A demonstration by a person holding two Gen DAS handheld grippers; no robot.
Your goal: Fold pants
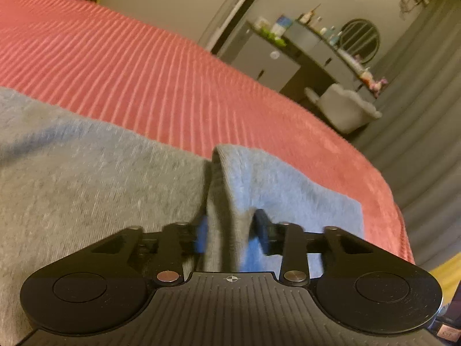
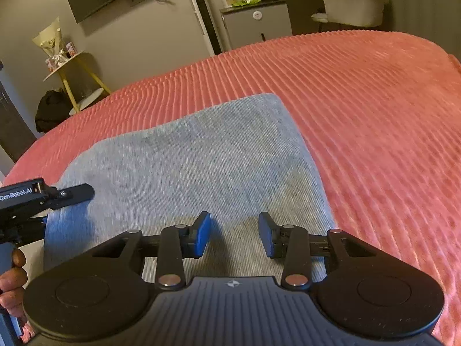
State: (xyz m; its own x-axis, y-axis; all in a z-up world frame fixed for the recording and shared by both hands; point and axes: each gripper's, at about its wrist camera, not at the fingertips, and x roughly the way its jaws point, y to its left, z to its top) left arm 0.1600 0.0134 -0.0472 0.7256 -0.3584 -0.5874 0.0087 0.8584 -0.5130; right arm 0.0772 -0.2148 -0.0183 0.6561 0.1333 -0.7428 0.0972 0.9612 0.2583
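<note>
Across the whole frame: a red ribbed bed (image 2: 360, 109), with grey pants (image 2: 187, 155) spread over its lower middle. Lower centre of the left wrist view: left tongs (image 1: 230, 230) pinching a raised ridge of that fabric. Lower centre of the right view: right tongs (image 2: 234, 238) spread, holding nothing, just above the cloth. Best done by lifting the pinched edge evenly, keeping layers aligned. Upper right: white chair (image 2: 354, 3), well clear. Nothing blocking.
</note>
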